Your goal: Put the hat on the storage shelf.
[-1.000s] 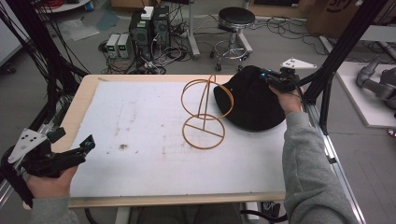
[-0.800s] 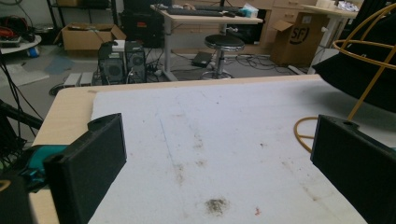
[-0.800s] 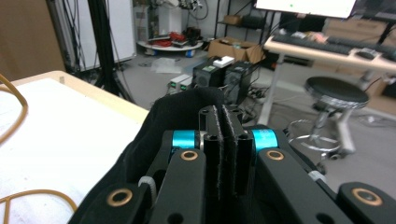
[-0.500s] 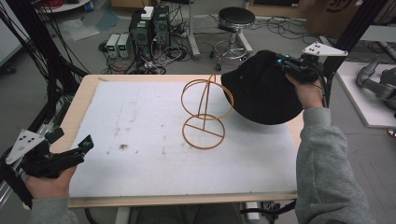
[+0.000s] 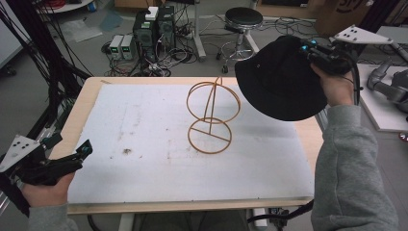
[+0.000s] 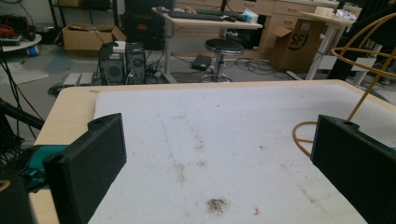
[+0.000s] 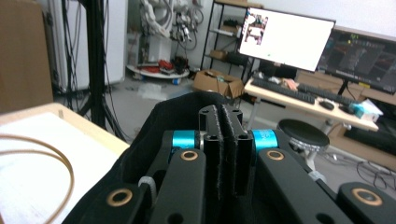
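Observation:
A black hat (image 5: 281,82) hangs in the air over the table's far right corner, its brim pinched by my right gripper (image 5: 308,48). In the right gripper view the jaws (image 7: 225,112) stand pressed together on the hat's black fabric (image 7: 140,158). A yellow wire stand (image 5: 211,118), a flat ring with an upright sphere of hoops, rests mid-table, left of and below the hat. My left gripper (image 5: 84,149) lies at the near left edge of the table. Its jaws (image 6: 220,123) are spread wide with nothing between them, and the stand (image 6: 369,70) shows beyond its right jaw.
A white foam sheet (image 5: 144,120) covers the wooden table. Behind the table on the floor are computer boxes (image 5: 154,24), cables and a round stool (image 5: 243,17). Black frame poles stand at the left, and a white side table with grey hardware (image 5: 389,86) is at the right.
My right hand has lifted the hat off the table beside the stand and carried it up and towards the far right. The left gripper has stayed put.

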The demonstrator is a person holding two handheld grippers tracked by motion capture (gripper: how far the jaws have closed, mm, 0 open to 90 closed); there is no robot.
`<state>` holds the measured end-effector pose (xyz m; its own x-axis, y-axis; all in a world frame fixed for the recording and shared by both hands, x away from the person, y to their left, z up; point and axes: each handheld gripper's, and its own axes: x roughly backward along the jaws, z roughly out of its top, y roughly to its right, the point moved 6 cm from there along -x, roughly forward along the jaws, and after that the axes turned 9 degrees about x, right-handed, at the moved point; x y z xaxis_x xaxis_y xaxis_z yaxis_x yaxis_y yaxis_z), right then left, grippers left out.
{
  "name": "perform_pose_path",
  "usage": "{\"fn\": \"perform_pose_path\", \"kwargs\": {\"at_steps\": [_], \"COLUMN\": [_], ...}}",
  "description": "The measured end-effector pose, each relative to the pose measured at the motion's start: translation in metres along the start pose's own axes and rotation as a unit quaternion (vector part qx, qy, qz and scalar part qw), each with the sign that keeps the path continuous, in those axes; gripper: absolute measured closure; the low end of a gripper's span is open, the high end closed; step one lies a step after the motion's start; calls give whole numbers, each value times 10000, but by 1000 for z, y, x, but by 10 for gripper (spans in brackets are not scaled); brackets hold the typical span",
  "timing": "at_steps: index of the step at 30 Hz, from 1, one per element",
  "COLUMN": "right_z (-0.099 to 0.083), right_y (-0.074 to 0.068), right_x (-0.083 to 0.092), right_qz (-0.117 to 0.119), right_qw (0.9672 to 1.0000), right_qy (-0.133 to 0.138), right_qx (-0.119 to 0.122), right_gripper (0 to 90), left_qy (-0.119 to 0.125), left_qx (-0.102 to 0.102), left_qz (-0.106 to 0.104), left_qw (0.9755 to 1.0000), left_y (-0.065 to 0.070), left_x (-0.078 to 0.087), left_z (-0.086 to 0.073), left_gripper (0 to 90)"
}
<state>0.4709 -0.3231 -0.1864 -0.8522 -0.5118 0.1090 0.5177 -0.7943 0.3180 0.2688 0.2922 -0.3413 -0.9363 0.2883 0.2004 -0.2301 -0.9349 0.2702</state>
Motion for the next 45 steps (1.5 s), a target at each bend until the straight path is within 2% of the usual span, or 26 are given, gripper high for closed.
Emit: {"fn": "perform_pose_path", "kwargs": {"at_steps": [2,3,4,5,6,7,9,11,16,21,25,26,28,30,31,33,34,37,38,39,40,41,45], "right_z": [13,13,23,23,33,33,40,50,61,71,78,78,81,82,84,84,85,85,85,85,84,84,79], "right_y": [0,0,0,0,-1,-1,-3,-9,-25,-40,-53,-53,-62,-69,-79,-82,-90,-104,-104,-108,-117,-117,-132], "right_x": [6,6,10,10,13,13,15,17,17,14,8,8,3,-1,-8,-11,-17,-27,-27,-30,-38,-38,-50], "right_qz": [37,37,50,50,108,108,204,451,983,1323,1572,1572,1698,1821,1955,1985,2139,2373,2373,2432,2559,2559,2731], "right_qw": [9999,9999,9997,9997,9994,9994,9990,9975,9920,9859,9818,9818,9792,9775,9750,9744,9713,9663,9663,9649,9621,9621,9579], "right_qy": [110,110,221,221,338,338,408,542,790,1030,1069,1069,1102,1051,1040,1040,1022,981,981,969,915,915,852], "right_qx": [0,0,19,19,53,53,33,50,35,16,44,44,135,136,162,166,194,198,198,211,245,245,260], "right_gripper": [880,880,880,880,880,880,880,880,880,880,880,880,880,880,880,880,880,880,880,880,880,880,880], "left_qy": [2,2,11,23,15,19,31,28,32,43,32,35,21,17,16,26,19,48,48,60,68,63,87], "left_qx": [8,8,22,29,26,37,43,46,52,72,77,81,64,67,67,67,66,73,73,83,77,85,87], "left_qz": [12,12,14,10,19,17,19,16,8,21,47,46,48,69,65,69,78,83,83,89,91,104,133], "left_qw": [10000,10000,10000,10000,10000,10000,10000,10000,10000,10000,10000,10000,10000,10000,10000,10000,9999,9999,9999,9999,9999,9999,9998], "left_y": [-1,-1,-1,-2,-2,-3,-3,-3,-3,-4,-5,-5,-6,-6,-6,-6,-6,-7,-7,-8,-9,-9,-11], "left_x": [1,1,1,2,2,3,3,3,3,4,4,5,5,5,6,7,7,11,11,12,13,14,19], "left_z": [0,0,0,1,1,1,1,1,1,1,1,1,0,0,0,0,0,1,1,1,1,1,2], "left_gripper": [39,39,39,39,39,39,39,39,39,39,39,39,39,39,39,39,39,39,39,39,39,39,39]}}
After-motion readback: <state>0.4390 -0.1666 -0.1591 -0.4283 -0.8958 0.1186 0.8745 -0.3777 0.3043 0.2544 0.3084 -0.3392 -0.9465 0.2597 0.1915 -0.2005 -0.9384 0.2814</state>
